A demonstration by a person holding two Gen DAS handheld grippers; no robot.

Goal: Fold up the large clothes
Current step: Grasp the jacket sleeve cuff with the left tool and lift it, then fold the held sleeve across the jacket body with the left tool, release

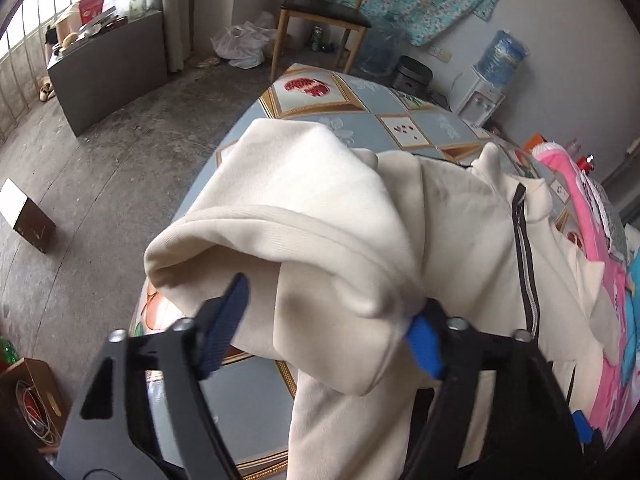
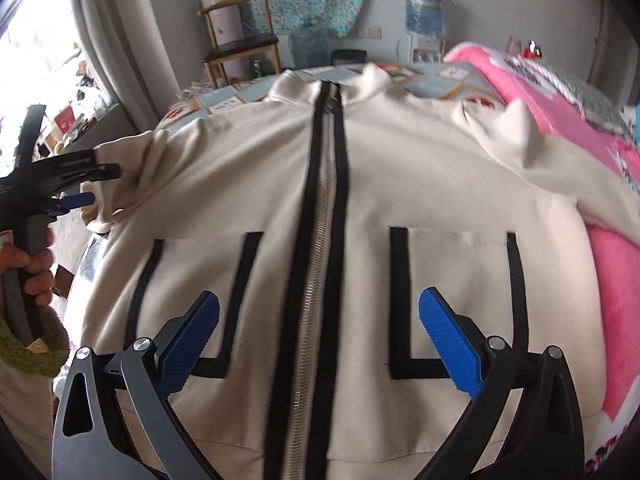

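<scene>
A cream zip-up jacket (image 2: 400,168) with a black zipper (image 2: 320,208) and black-trimmed pockets lies front-up on the patterned table (image 1: 360,96). One sleeve (image 1: 304,216) is bunched at the table's left edge, its cuff toward me. My left gripper (image 1: 326,320) has that bunched sleeve between its jaws. The right pad (image 1: 424,348) touches the cloth, while the face of the left pad (image 1: 228,320) still shows bare. In the right wrist view the left gripper (image 2: 96,188) sits at the jacket's left shoulder. My right gripper (image 2: 320,336) hovers open over the lower front, astride the zipper.
A pink blanket (image 2: 560,92) lies heaped along the jacket's right side. Behind the table stand a wooden chair (image 1: 320,12) and a water dispenser (image 1: 488,92). The concrete floor to the left holds a cardboard box (image 1: 28,220). A person's hand (image 2: 36,272) grips the left tool's handle.
</scene>
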